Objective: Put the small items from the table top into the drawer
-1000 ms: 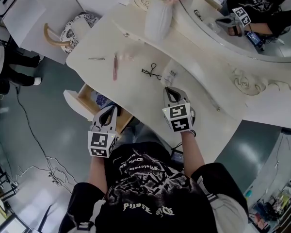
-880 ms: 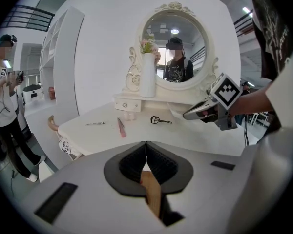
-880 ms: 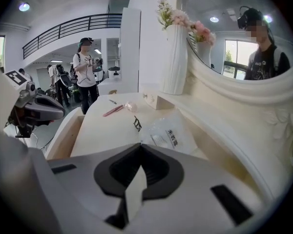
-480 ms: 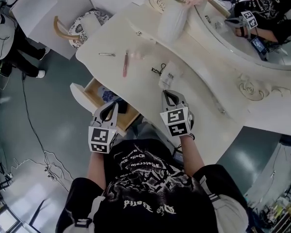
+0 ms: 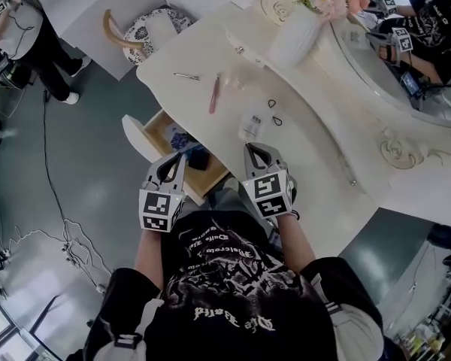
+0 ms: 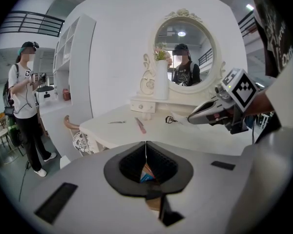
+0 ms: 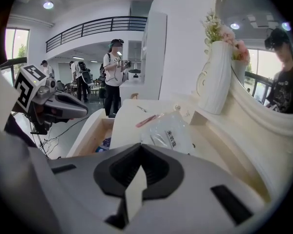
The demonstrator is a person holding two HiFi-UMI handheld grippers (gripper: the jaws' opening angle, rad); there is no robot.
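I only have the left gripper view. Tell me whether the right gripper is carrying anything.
Observer: No. The right gripper view shows the right gripper shut, with nothing between its jaws.
Operator: Now report on the drawer; my view barely shows it.
Observer: The head view shows the drawer standing open below the table edge, with a blue-patterned item lying inside.

No text can be read in full. Shirt (image 5: 225,273): white gothic lettering, upside down to the camera, not decipherable. Bag (image 7: 168,135): a short line of dark printed characters, too blurred to read. Left gripper (image 5: 179,159) and right gripper (image 5: 249,150): black-and-white square coded markers on their cubes.
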